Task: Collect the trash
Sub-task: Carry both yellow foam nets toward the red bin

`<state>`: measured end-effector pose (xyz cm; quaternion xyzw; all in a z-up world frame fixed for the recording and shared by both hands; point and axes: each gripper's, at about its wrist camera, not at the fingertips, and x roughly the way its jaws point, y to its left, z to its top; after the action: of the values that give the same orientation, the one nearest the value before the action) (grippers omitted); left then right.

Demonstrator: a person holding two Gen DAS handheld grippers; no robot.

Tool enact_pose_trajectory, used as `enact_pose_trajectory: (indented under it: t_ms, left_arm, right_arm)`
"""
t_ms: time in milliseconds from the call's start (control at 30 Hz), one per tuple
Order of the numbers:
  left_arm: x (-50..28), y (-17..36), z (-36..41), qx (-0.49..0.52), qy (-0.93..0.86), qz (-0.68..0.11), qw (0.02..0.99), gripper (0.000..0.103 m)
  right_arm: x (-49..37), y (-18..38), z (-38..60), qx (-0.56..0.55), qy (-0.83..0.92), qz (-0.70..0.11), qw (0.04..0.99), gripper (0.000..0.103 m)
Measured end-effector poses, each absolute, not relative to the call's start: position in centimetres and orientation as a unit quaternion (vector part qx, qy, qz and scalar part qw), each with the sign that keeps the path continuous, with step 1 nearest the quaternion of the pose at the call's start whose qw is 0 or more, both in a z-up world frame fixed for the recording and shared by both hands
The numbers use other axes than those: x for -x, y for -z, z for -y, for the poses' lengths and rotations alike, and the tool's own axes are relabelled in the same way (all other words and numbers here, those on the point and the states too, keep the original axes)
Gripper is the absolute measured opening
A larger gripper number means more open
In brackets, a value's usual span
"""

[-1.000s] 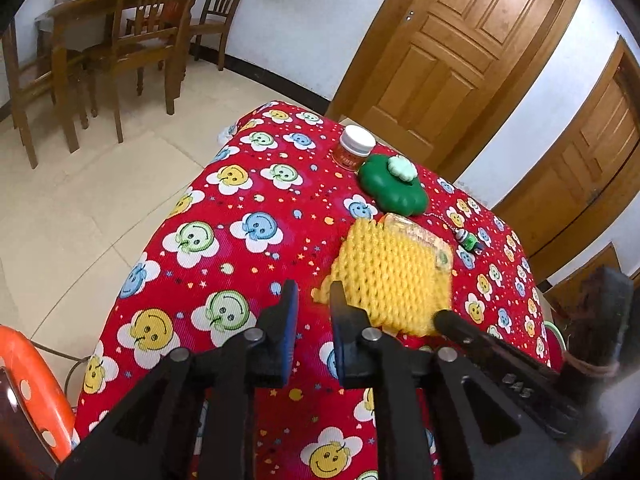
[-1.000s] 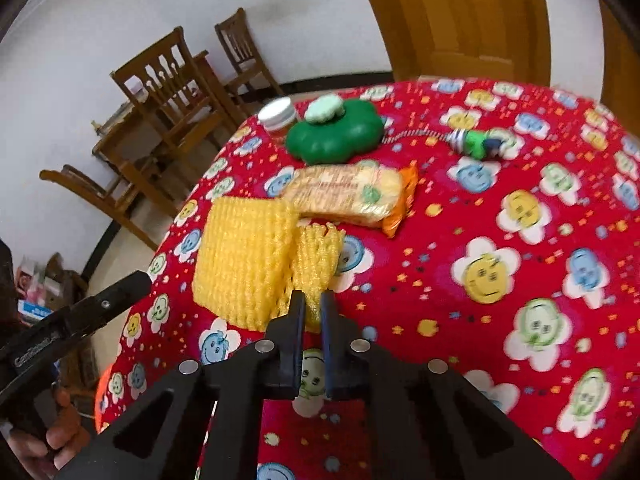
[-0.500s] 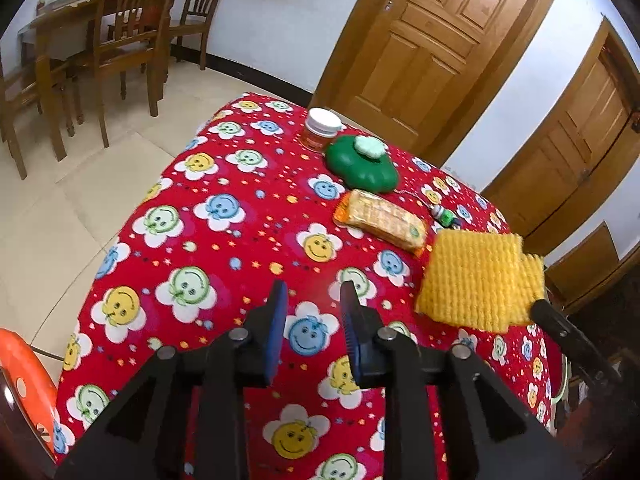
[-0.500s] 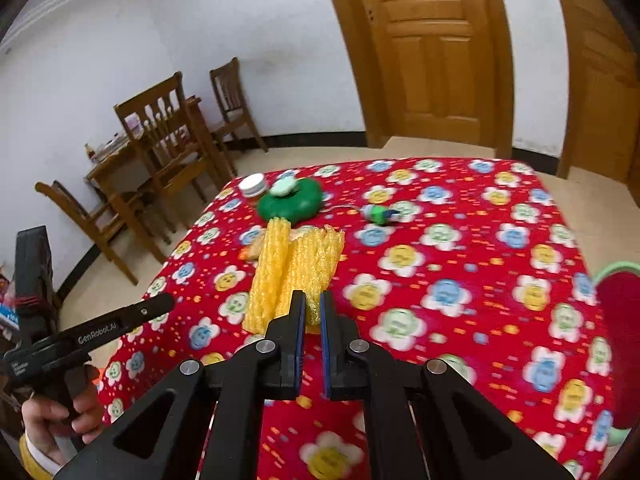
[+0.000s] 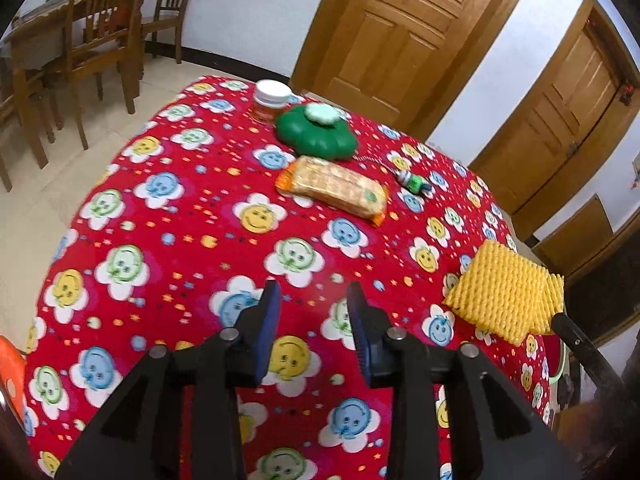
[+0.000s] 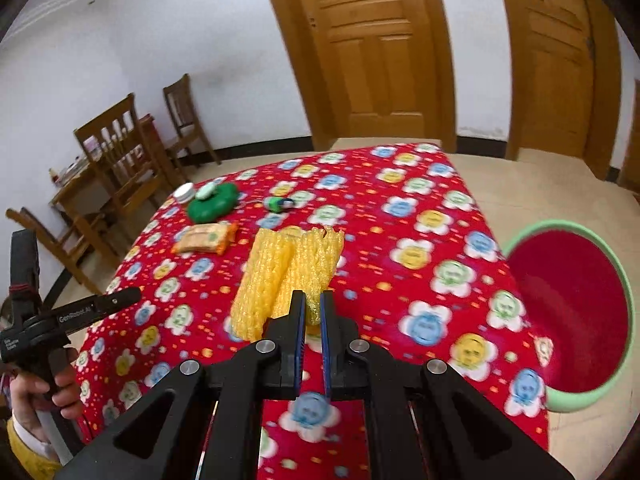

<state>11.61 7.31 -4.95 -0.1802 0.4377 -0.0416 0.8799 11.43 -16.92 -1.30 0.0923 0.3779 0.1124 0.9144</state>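
My right gripper [image 6: 312, 300] is shut on a yellow foam net [image 6: 288, 268], held up over the red smiley tablecloth [image 6: 400, 248]. The same net [image 5: 504, 296] shows at the right of the left wrist view, hanging from the right gripper's finger. My left gripper [image 5: 314, 296] hovers over the cloth's near part, its jaws opening with nothing between them. An orange cracker packet [image 5: 336, 190] lies mid-table. A small green-and-white tube [image 5: 414, 182] lies to its right.
A green clover-shaped container [image 5: 316, 132] and a white-lidded jar [image 5: 272, 100] stand at the far table edge. A red bin with a green rim [image 6: 576, 312] sits on the floor to the right of the table. Wooden chairs [image 5: 100, 40] stand at the left, doors behind.
The right gripper lifted the yellow net off the cloth and carried it toward the table's right side. The left gripper's jaws have widened, and it has drifted over the cloth.
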Motion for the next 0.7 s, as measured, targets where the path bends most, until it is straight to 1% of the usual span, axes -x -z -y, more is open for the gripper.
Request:
enact_pose_trajectory:
  t_ms: [167, 700]
  left_arm:
    - [-12.4, 5.9, -5.0, 0.178, 0.064, -0.457, 0.869, 0.038]
    - [-14.7, 6.4, 4.6, 0.147, 0.179, -0.480, 0.846, 0.039]
  right_arm:
    - [-11.1, 1.9, 18.8, -0.107, -0.099, -0.381, 0.913, 0.007]
    - [-11.2, 5.4, 20.8, -0.139, -0.097, -0.413, 0.895, 0.007]
